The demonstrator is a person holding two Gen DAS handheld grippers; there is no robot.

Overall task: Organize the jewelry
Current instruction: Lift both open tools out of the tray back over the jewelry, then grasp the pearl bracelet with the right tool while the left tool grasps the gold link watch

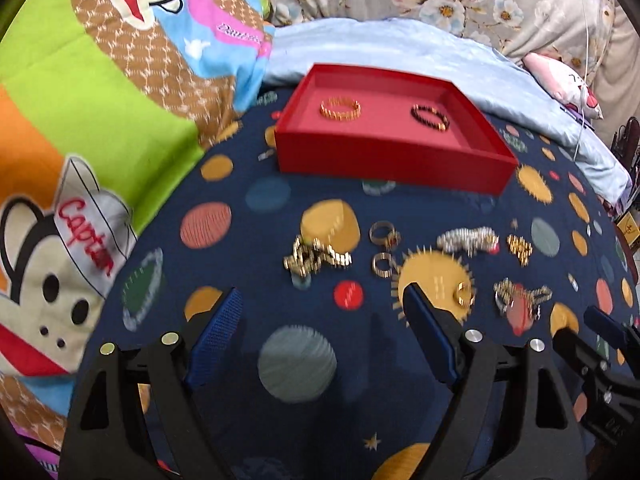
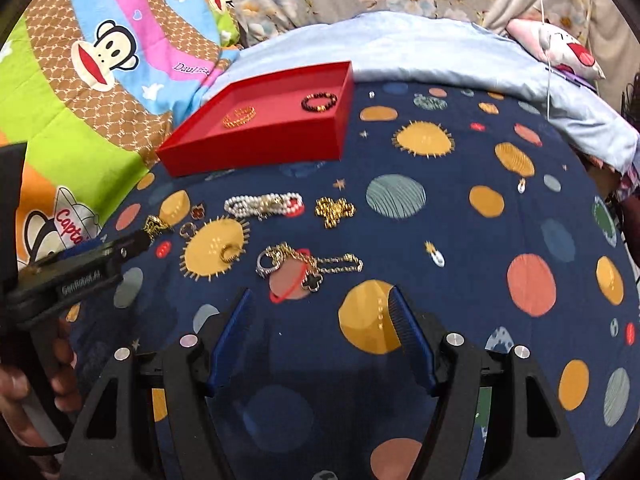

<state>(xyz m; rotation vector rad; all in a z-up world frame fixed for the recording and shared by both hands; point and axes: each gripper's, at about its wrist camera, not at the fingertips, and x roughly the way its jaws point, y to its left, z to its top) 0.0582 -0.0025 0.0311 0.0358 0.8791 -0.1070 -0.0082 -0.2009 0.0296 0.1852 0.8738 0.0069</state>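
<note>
On the soft planet-print bedcover (image 2: 460,216), loose jewelry (image 2: 308,264) is spread before the red tray (image 2: 256,148), both claws (image 1: 320,320) (image 2: 322,320) are held spread and empty, and thin chains could be tangled or pressed into the fabric.

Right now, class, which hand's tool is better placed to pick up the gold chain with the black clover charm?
Probably the right. The right tool stands open just short of the gold chain with the black clover charm. The left tool faces the tangled gold link chain instead, with the clover chain off to its right.
</note>
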